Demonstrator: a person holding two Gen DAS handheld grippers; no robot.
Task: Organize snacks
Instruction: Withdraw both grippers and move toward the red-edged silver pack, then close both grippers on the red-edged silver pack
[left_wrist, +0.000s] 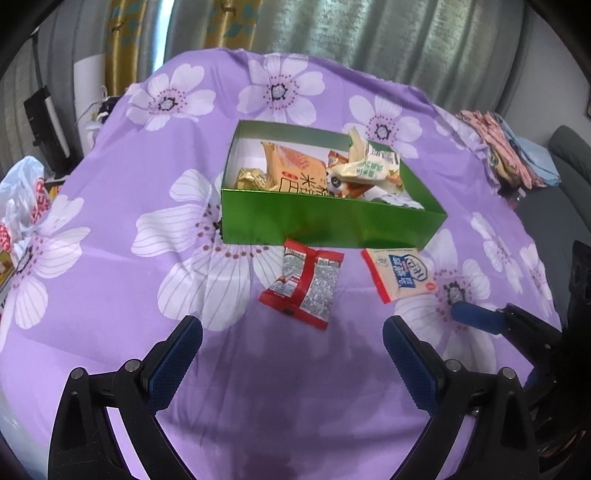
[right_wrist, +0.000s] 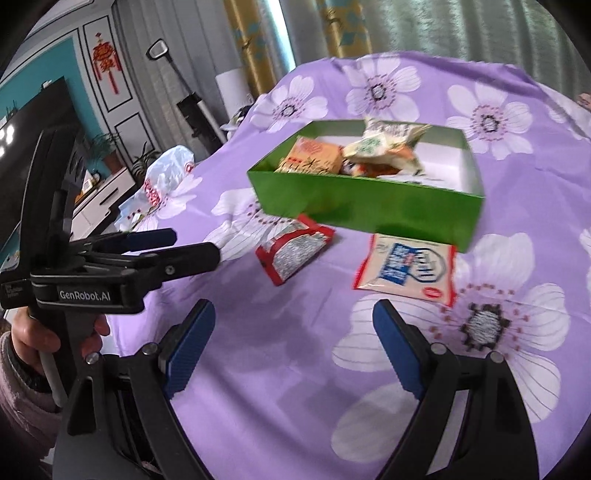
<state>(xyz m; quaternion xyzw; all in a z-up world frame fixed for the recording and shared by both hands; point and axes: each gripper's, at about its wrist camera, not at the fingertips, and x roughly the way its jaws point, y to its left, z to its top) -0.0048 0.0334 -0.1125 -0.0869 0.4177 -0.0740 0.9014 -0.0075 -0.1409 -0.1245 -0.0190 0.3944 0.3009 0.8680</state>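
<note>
Nearing the finish: two snack packets left outside the box

Most snacks already sit in the green box (left_wrist: 325, 221), which rests mid-worktop on the purple floral cloth (left_wrist: 110, 288). Inside: an orange packet (left_wrist: 295, 166), a cream-and-green packet (left_wrist: 373, 166), a gold-wrapped piece (left_wrist: 251, 179), plus others half hidden.

Left to do, as far as I can judge: two packets flat on the cloth just near of the box's front wall. Red packet (left_wrist: 301, 282) lies left, cream-and-blue packet (left_wrist: 400, 273) lies right, apart from each other.

Left tool (left_wrist: 291, 354): jaws released wide, nothing between them, hovering near of the red packet. Right tool (right_wrist: 293, 341): also released, empty, near of the cream-and-blue packet. Neither touches anything.

Likely next: one packet per tool, then into the box.
</note>
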